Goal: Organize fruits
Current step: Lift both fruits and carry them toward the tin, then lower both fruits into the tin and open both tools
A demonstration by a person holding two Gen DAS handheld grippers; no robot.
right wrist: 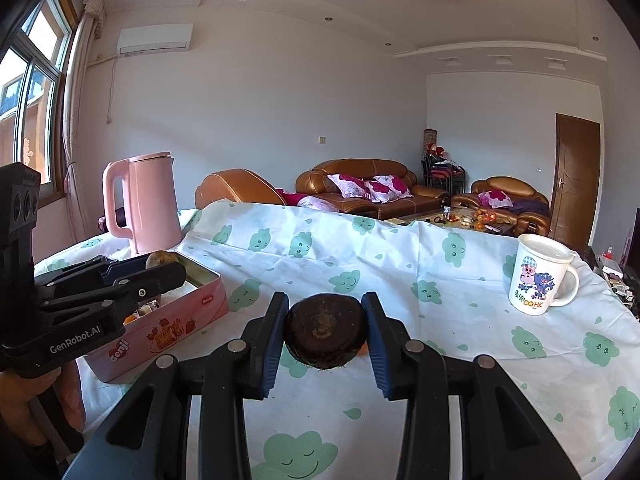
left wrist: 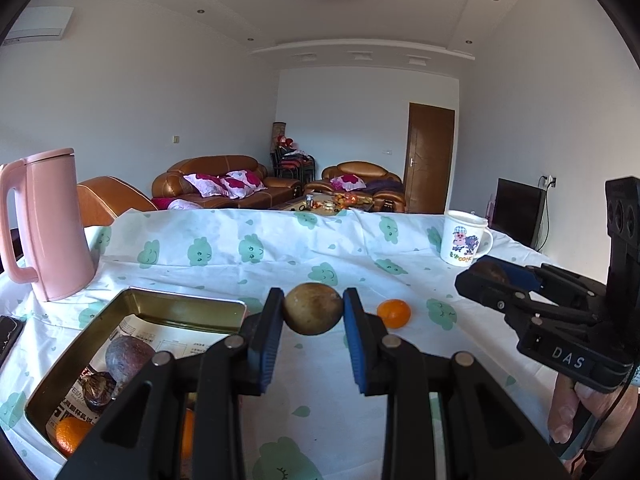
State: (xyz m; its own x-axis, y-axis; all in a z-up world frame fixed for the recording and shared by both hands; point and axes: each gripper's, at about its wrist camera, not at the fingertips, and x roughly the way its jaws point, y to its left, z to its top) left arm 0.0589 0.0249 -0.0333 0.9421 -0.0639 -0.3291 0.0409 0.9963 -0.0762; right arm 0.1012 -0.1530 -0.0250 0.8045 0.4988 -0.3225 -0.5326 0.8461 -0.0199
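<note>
My left gripper is shut on a round tan-brown fruit and holds it above the table, right of the open pink tin. The tin holds a purple fruit, a dark wrinkled fruit and an orange. My right gripper is shut on a dark brown round fruit above the cloth. A loose orange lies on the table between the two grippers. The left gripper with its fruit shows over the tin in the right wrist view.
A pink kettle stands at the back left behind the tin. A white cartoon mug stands at the back right. A white tablecloth with green cloud prints covers the table. A dark phone lies at the left edge.
</note>
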